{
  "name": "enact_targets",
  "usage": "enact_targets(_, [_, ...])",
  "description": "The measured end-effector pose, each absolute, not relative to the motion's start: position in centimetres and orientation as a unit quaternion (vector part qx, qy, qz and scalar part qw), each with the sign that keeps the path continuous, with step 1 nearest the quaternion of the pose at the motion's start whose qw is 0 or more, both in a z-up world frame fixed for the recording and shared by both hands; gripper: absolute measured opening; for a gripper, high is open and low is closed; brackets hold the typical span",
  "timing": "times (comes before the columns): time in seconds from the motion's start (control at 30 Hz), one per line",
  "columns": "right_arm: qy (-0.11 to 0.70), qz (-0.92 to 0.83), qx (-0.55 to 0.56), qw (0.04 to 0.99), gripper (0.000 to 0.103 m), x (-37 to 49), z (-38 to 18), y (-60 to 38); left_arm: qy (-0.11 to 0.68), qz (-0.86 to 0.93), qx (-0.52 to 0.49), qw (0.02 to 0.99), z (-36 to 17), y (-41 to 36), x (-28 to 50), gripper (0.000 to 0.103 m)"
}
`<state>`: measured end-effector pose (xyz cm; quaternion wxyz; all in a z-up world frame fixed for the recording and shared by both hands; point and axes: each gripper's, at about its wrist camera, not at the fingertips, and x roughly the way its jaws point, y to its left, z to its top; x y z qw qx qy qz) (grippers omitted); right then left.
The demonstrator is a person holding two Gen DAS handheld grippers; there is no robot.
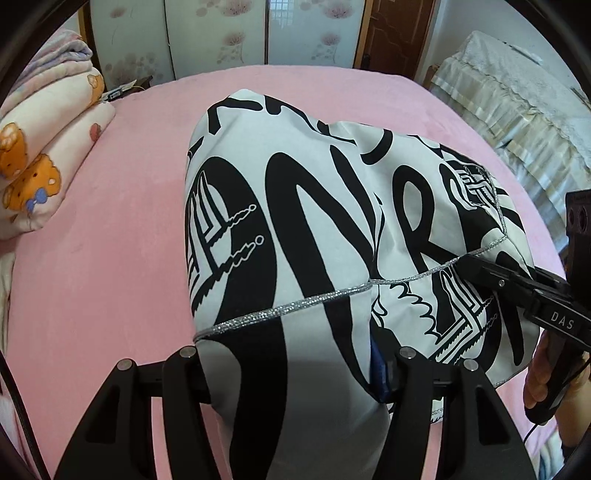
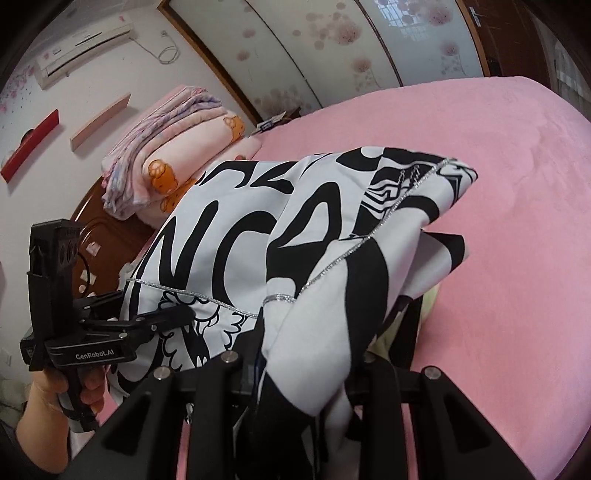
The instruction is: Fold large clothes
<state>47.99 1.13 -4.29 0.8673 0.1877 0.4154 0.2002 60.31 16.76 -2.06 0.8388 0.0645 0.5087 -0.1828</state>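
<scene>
A large black-and-white printed garment [image 1: 314, 221] with a silver trim line lies bunched on the pink bed [image 1: 110, 258]. My left gripper [image 1: 295, 376] is shut on its near edge, with cloth filling the gap between the fingers. My right gripper [image 1: 480, 269] reaches in from the right and is shut on the same garment near the trim. In the right wrist view the garment [image 2: 295, 240] hangs lifted and draped over my right gripper [image 2: 303, 376]. My left gripper [image 2: 177, 317] clamps it at the left there.
Folded pink cartoon-print blankets [image 1: 44, 155] are stacked at the bed's left. Sliding floral wardrobe doors [image 1: 221, 33] stand behind the bed. A lace-covered piece of furniture [image 1: 517, 110] is at the right. The wooden headboard [image 2: 99, 240] and an air conditioner [image 2: 85, 48] show in the right wrist view.
</scene>
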Motion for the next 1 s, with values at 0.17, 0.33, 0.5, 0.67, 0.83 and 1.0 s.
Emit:
enact_targets(0.17, [0.472, 0.164, 0.223, 0.837, 0.039, 52.3, -13.0, 0.6, 0.548, -0.152, 0.064, 0.82, -10.2, 17.3, 64.8, 0.077])
enact_targets(0.33, [0.468, 0.157, 0.185, 0.85, 0.066, 51.7, -15.5, 1.0, 0.539, -0.156, 0.019, 0.828, -12.8, 20.0, 65.4, 0.092])
enact_targets(0.5, [0.476, 0.152, 0.124, 0.858, 0.069, 50.4, -13.3, 1.8, 0.515, -0.143, 0.044, 0.844, -12.1, 20.5, 64.4, 0.092])
enact_targets(0.67, [0.478, 0.132, 0.075, 0.865, 0.069, 48.8, -10.6, 1.8, 0.485, -0.097, 0.085, 0.865, -9.7, 19.3, 62.1, 0.089])
enact_targets(0.83, [0.428, 0.109, 0.028, 0.897, 0.069, 46.4, -7.3, 1.6, 0.461, -0.077, 0.072, 0.881, -6.5, 19.9, 59.7, 0.067])
enact_targets(1.0, [0.362, 0.109, -0.004, 0.926, 0.069, 44.8, -3.8, 4.0, 0.443, -0.076, 0.068, 0.891, -4.5, 19.1, 57.5, 0.029])
